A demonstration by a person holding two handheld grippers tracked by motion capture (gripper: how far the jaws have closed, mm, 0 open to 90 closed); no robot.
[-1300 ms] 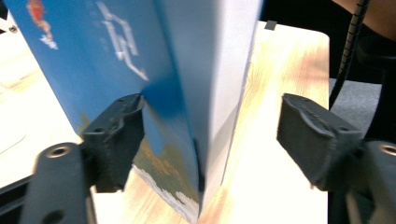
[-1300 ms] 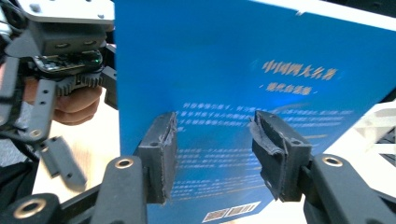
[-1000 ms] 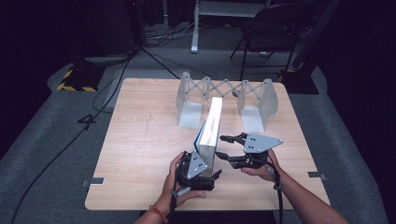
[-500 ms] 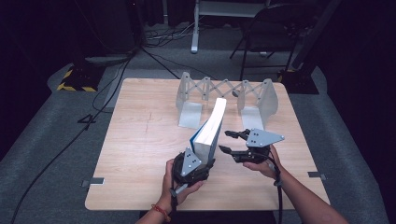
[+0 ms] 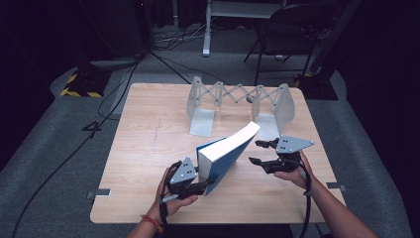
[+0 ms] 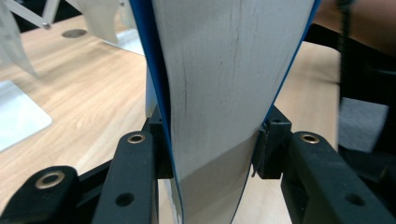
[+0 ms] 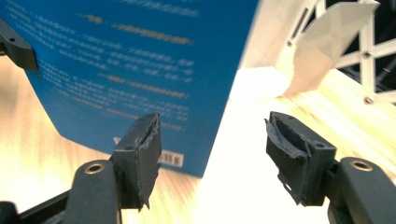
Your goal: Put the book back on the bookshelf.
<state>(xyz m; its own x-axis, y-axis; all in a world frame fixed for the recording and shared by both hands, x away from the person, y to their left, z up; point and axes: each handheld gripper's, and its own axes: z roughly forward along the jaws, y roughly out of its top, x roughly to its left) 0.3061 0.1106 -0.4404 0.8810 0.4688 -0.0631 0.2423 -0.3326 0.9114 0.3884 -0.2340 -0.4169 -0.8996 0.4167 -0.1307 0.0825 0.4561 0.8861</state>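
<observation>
The blue book (image 5: 225,156) is tilting over the near middle of the wooden table (image 5: 138,148), its white page edge facing up and its far end leaning toward the rack. The left gripper (image 5: 200,182) is clamping the book's lower near end, and in the left gripper view both black jaws are pressing flat against the covers with the pages (image 6: 224,93) bulging between them. The right gripper (image 5: 257,152) is hovering just beside the book's right face, jaws spread wide with nothing between them (in the right gripper view the back cover (image 7: 135,60), with its blurred print and barcode, is sitting just past the left pad, apart from it). Behind the book the expandable white bookend rack (image 5: 237,101) is standing on the table, its two base plates lying flat; the book's top end is pointing at the gap between them. Beyond the table, cables (image 5: 124,84) are trailing across the grey floor, beside a yellow-and-black striped block (image 5: 79,84) and a dark chair (image 5: 285,29).
</observation>
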